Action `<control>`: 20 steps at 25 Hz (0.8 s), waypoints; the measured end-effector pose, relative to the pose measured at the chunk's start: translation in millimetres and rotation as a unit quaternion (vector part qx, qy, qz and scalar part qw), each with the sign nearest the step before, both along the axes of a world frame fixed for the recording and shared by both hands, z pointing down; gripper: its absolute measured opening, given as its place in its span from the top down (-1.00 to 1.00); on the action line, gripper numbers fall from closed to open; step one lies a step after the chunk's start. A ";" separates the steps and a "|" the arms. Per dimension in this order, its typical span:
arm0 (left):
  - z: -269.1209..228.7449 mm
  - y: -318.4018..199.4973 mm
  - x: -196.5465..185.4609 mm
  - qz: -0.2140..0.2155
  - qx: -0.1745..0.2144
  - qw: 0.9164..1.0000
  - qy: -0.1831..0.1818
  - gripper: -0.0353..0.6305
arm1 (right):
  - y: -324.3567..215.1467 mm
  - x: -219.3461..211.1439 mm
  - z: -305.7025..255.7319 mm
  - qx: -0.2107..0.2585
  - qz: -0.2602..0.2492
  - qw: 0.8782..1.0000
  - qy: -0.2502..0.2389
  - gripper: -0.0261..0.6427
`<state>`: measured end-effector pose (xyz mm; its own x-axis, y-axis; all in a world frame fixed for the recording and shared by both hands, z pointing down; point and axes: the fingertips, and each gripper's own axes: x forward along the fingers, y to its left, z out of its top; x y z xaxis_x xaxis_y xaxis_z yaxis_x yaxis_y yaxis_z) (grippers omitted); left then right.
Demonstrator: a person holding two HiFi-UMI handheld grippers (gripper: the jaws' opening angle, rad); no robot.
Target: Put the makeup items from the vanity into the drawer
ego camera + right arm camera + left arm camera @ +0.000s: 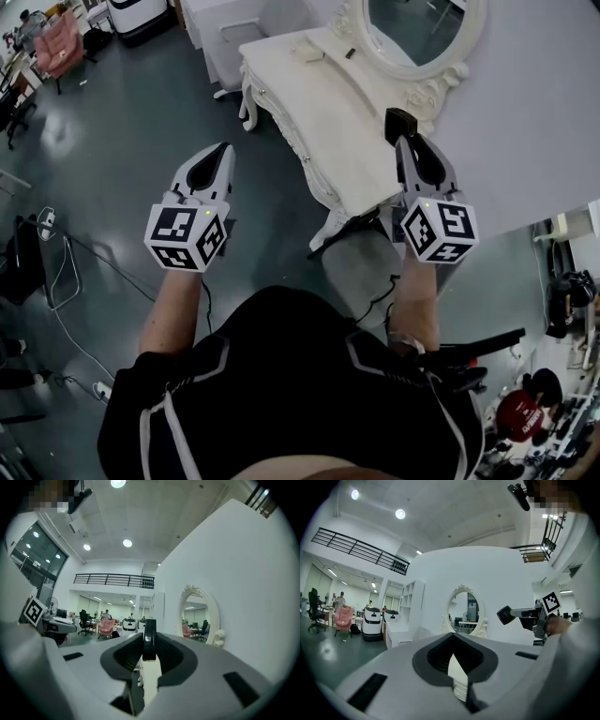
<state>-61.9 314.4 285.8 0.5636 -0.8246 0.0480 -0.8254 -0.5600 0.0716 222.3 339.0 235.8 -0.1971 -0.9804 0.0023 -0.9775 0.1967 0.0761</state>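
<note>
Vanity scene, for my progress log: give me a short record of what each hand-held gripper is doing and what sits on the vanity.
left hand-held gripper: jaws together, empty, held over the floor left of the vanity
right hand-held gripper: shut on a small black item, over the vanity's near end
vanity: white, with an oval mirror behind it
on the vanity top: a pale small item and a dark small item, too small to identify
drawer: none visibly open
</note>
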 end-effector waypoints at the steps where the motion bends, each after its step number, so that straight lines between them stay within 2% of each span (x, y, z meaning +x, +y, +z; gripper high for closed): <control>1: 0.9 -0.1 -3.8 0.000 -0.001 1.000 0.000 0.88 | -0.9 -3.9 0.1 0.000 -0.001 1.000 -0.003 0.65; 12: 16.3 0.8 -62.1 0.014 -0.001 1.000 0.001 0.88 | -9.4 -66.4 6.8 0.007 -0.002 1.000 -0.010 0.65; 20: 28.1 -46.0 -70.6 0.000 -0.003 1.000 0.005 0.88 | -63.2 -71.0 13.7 0.000 -0.013 1.000 -0.010 0.65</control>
